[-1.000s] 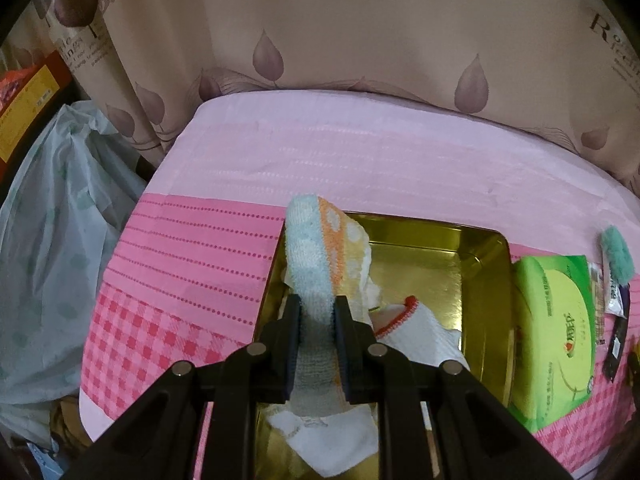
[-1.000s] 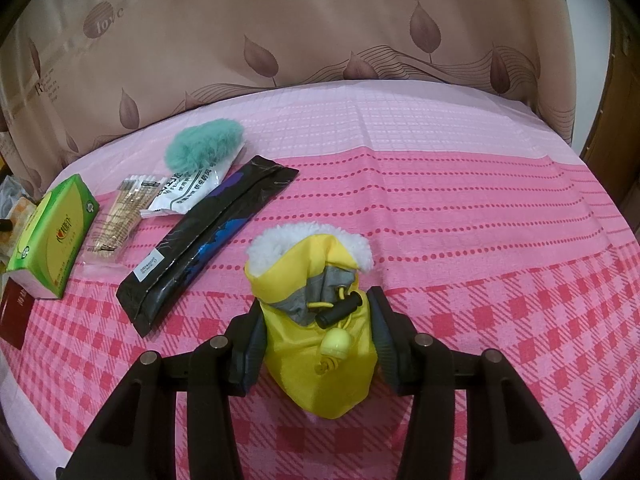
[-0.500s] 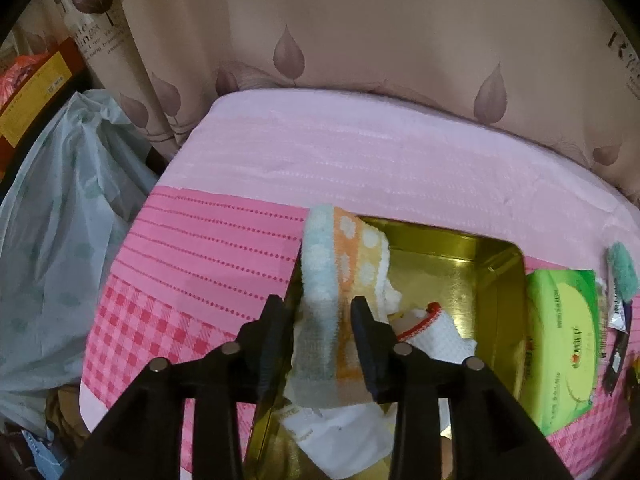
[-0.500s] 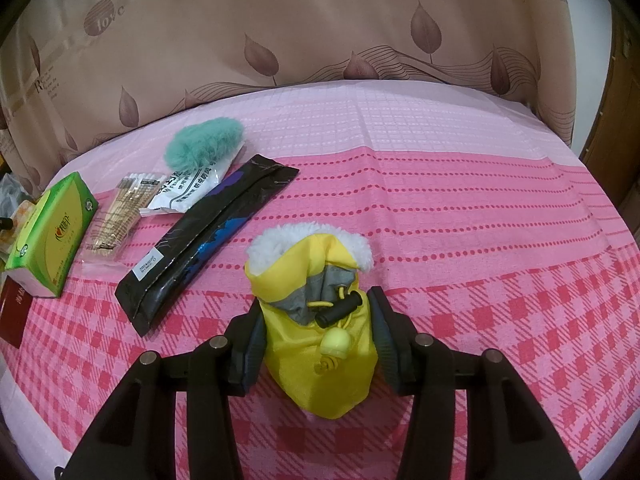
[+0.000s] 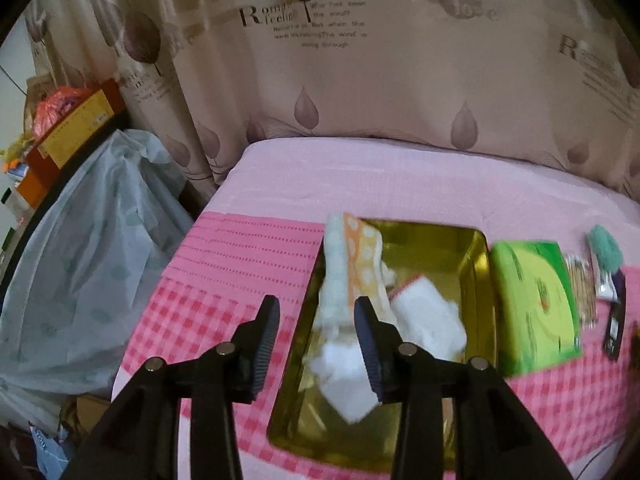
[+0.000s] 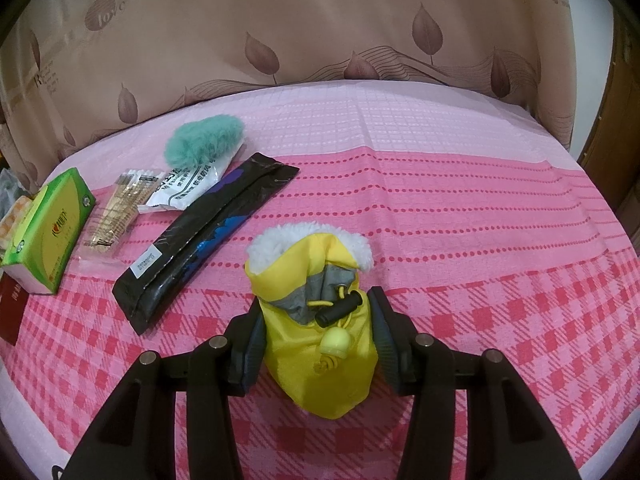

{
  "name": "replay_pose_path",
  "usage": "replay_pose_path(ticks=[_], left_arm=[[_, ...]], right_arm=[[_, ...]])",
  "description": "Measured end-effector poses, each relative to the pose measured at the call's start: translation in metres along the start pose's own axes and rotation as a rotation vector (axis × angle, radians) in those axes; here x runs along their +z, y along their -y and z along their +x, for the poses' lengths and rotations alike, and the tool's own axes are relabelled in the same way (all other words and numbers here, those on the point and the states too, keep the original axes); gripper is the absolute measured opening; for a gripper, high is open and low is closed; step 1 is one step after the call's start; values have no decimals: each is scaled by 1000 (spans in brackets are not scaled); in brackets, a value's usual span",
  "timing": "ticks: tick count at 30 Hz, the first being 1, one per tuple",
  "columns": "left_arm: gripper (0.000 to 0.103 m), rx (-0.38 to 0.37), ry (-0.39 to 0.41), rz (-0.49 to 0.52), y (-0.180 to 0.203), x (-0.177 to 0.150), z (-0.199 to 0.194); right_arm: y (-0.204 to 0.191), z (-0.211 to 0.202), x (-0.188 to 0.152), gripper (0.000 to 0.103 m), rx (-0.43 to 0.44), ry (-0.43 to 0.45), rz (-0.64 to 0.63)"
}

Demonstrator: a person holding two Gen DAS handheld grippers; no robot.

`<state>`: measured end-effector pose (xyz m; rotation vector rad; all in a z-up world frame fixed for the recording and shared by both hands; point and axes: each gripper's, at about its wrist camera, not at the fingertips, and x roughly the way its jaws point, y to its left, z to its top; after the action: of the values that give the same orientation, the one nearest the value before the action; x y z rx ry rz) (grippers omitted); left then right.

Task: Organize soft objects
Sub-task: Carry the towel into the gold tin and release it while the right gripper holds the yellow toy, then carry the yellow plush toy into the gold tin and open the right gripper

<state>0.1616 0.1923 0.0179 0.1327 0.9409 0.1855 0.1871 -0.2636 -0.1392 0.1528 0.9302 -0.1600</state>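
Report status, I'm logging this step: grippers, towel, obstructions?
Left gripper open. Striped towel draped over gold tin rim. Right gripper shut on yellow pouch. Nothing blocking.

Pink checked bed cover (image 6: 480, 216) under gold tin (image 5: 476, 264), green tissue pack (image 6: 48, 232), black pouch (image 6: 208, 232), yellow pouch (image 6: 320, 344).

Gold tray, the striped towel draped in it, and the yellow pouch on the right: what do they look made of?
The gold tray looks like thin metal: glossy walls with mirror-like reflections. The striped towel looks like terry cloth, matte and limp as it drapes over the rim. The yellow pouch looks like smooth, slightly shiny synthetic fabric, perhaps nylon, with a white fleecy trim and a plastic cord stopper.
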Motion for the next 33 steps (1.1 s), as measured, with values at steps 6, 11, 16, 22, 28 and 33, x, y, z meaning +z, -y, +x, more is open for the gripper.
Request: replay_pose_path(ticks=[6,11,16,22,28,33], left_arm=[[40,95,91,6,-7,-40,-23],[40,139,94,12,-17,-60,-21],[42,138,97,-20,-31,-71,-20],[44,140,85,-81,-47,-81,-8],[44,148,124,-174,-69,-87,-7],[44,145,75,-250,-88,-88,3]], right_arm=[[0,0,0,45,-10,3,-2],[2,1,0,43,-20,5,-7],[1,1,-1,42,-52,0,-31],[10,0,-1,42,-86,-4,-57],[23,-3,0,40,-122,-3,-59],[31,-6,1,38,-133,4,-43]])
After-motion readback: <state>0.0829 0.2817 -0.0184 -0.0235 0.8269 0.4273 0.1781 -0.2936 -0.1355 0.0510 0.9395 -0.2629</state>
